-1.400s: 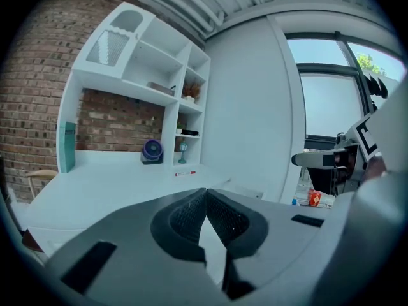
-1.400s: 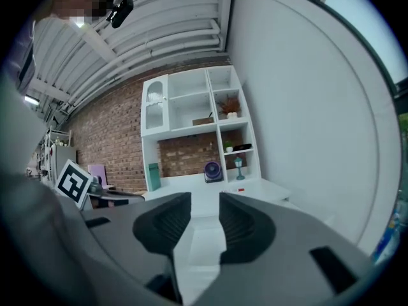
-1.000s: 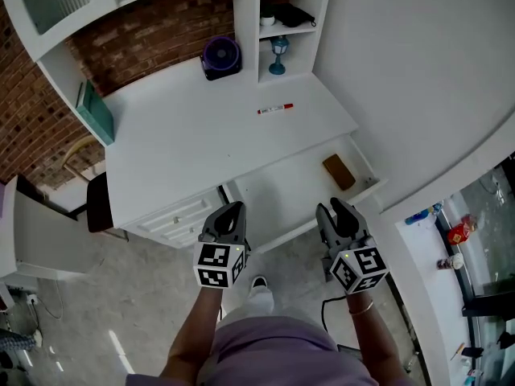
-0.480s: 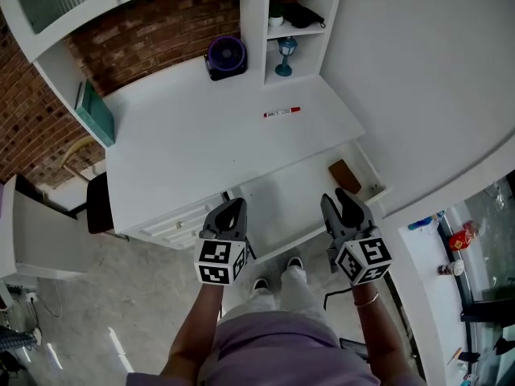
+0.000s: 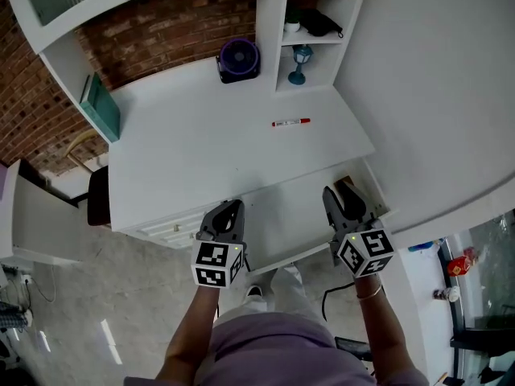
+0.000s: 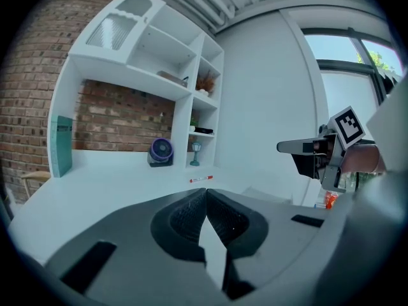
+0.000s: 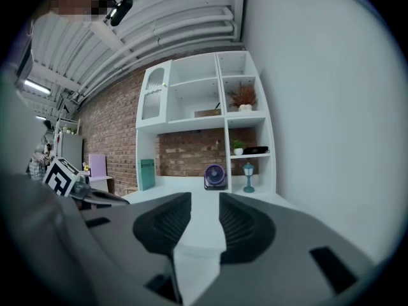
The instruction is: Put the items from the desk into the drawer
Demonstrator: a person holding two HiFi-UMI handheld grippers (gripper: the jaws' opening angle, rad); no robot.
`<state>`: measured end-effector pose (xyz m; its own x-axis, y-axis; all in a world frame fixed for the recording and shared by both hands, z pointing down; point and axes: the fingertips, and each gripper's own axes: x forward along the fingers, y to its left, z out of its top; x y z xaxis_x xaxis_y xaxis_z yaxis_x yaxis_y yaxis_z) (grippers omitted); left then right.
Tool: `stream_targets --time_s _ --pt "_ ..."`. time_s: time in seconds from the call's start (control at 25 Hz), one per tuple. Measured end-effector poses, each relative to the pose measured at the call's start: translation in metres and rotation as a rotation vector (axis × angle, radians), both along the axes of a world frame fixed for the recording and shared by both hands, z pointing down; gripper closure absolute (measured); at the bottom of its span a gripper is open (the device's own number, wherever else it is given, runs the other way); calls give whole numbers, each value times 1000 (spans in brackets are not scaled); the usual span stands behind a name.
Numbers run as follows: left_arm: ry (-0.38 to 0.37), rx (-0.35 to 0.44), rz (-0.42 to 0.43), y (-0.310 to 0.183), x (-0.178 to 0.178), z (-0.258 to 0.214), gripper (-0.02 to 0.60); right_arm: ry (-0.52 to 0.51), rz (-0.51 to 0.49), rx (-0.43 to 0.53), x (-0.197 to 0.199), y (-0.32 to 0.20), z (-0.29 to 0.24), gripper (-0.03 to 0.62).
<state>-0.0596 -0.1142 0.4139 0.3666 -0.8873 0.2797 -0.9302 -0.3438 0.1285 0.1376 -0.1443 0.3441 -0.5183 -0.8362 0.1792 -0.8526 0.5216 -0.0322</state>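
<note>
drawer (image 5: 294, 211) under the white desk (image 5: 201, 159) stood pulled out toward the person. the one thing visible in it was a flat brown block (image 5: 347, 184) at its far right corner, partly covered by the right gripper (image 5: 342, 195). that gripper hung over the drawer's right end, its jaws standing apart on empty air. the left gripper (image 5: 228, 209) hung over the drawer's left front edge, its jaws brought together tip to tip and gripping nothing.

farther out, on the right half of the desk top, lay a marker (image 5: 290, 122). it was slim, with a white barrel and red at the ends, lying flat and crosswise, well apart from both grippers and outside the drawer.

at the desk's left edge a teal book (image 5: 100, 107) stood upright against the cabinet side. at the back, against the brick wall, sat a round purple fan (image 5: 240, 59). just right of it, the lowest shelf compartment (image 5: 283, 71) held a small blue lamp (image 5: 301, 61). the compartment above held a little white pot (image 5: 292, 24) and a black object (image 5: 322, 24).
</note>
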Motion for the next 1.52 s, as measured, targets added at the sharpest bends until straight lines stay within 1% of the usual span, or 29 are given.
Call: stream_targets --time_s 0.16,0.64,1.08,1.36,1.52 --pt "-12 -13 -32 -13 2 3 581 11 -45 -1 2 -33 1 465" --pt "-17 -47 -171 -57 7 9 581 69 -205 -16 1 -126 8 465" --pt "-39 -85 -277 -66 10 15 581 134 -333 -28 -10 -184 26 465" --pt "-56 -104 -335 -72 10 22 581 184 -396 -67 -19 -216 55 465" --pt "-66 -113 -355 -79 10 26 581 211 -426 -89 -26 -233 73 465"
